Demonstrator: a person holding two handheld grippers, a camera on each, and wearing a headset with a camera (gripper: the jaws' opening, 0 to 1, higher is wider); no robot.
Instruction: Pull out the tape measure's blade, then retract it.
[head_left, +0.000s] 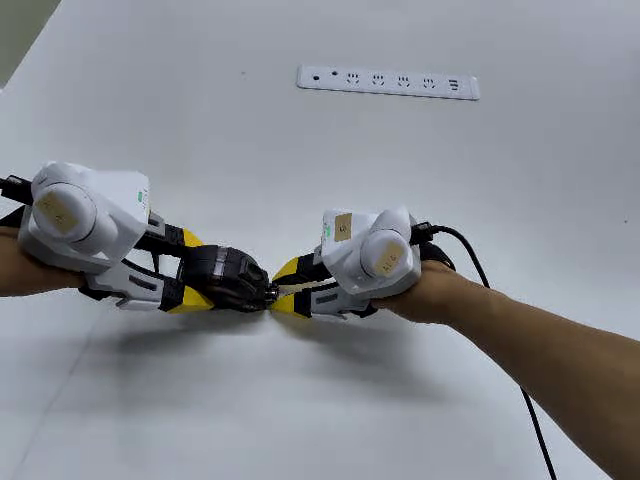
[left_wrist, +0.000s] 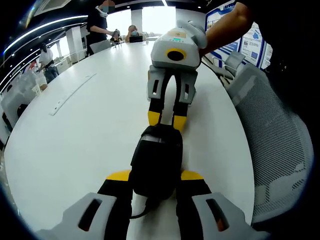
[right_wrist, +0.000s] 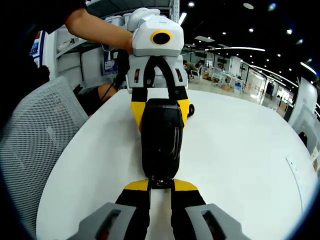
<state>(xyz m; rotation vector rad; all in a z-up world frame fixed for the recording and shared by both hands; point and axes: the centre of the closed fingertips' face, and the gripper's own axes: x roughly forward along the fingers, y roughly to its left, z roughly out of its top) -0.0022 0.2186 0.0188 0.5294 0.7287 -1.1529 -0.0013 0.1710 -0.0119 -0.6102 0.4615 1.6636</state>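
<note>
- Two grippers meet nose to nose over the white table (head_left: 200, 120), and between them we share one black tape measure (head_left: 228, 277).
- We have the left gripper (head_left: 200, 270) clamped across the sides of the case. Its yellow pads press on either flank, so the body stays anchored while the other end is worked.
- We have the right gripper (head_left: 282, 288) brought in head-on. Its jaws are drawn nearly together on the small end hook (right_wrist: 160, 182) at the case's mouth. In the right gripper view they appear to pinch it, though the contact itself is tiny and dark.
- This opposed hold makes sense to us. One hand fixes the case and the other takes the blade's tip, so drawing the hands apart should feed the blade straight out.
- We judge the pull not yet begun, since no length of blade can be made out between case and hook.
- The tape measure's long axis lies along the line joining the two grippers, running left to right in the head view. Its mouth faces our right hand and its rear sits deep between the left jaws.
- A soft shadow lies beneath the pair. We therefore take the case to be held just clear of the table, though we cannot be sure.
- The power strip (head_left: 388, 82) lies well apart, at the far side.
</note>
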